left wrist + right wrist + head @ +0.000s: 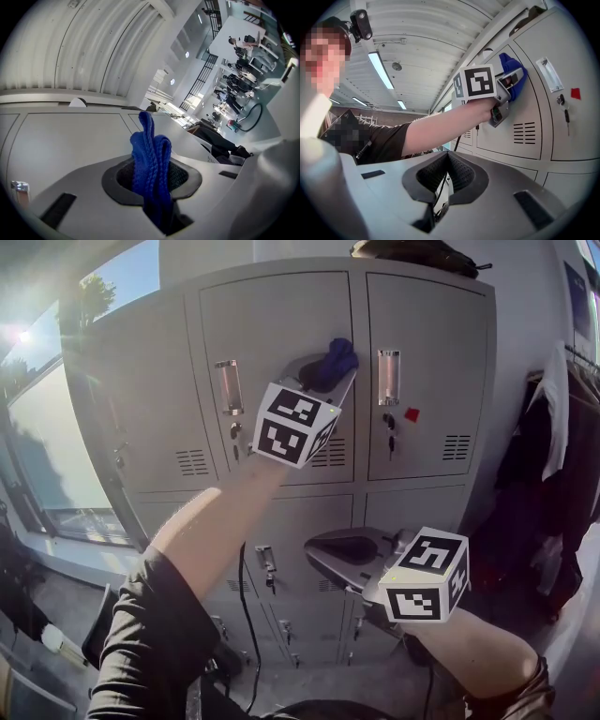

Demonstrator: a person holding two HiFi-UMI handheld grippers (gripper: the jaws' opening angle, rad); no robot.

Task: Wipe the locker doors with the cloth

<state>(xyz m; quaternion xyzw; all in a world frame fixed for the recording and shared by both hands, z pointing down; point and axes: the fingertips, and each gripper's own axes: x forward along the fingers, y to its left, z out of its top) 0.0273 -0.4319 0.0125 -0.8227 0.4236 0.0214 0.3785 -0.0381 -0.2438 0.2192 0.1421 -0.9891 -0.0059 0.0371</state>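
My left gripper point(334, 369) is shut on a blue knitted cloth point(332, 360) and holds it to the grey locker, at the seam between the upper left door point(272, 324) and the upper right door point(427, 352). In the left gripper view the cloth point(150, 159) stands bunched up out of the shut left gripper point(152, 183). My right gripper point(328, 554) hangs lower, in front of the lower doors, shut with nothing in it. The right gripper view shows its pads point(461, 176) together, and the cloth point(514, 77) pressed on the door above.
Each upper door has a metal handle point(388, 377) with a key point(390, 432) under it, and a red sticker point(411, 414) marks the right one. Dark clothes point(553, 484) hang at the right. A black bag point(412, 251) lies on top. A window point(47, 437) is at the left.
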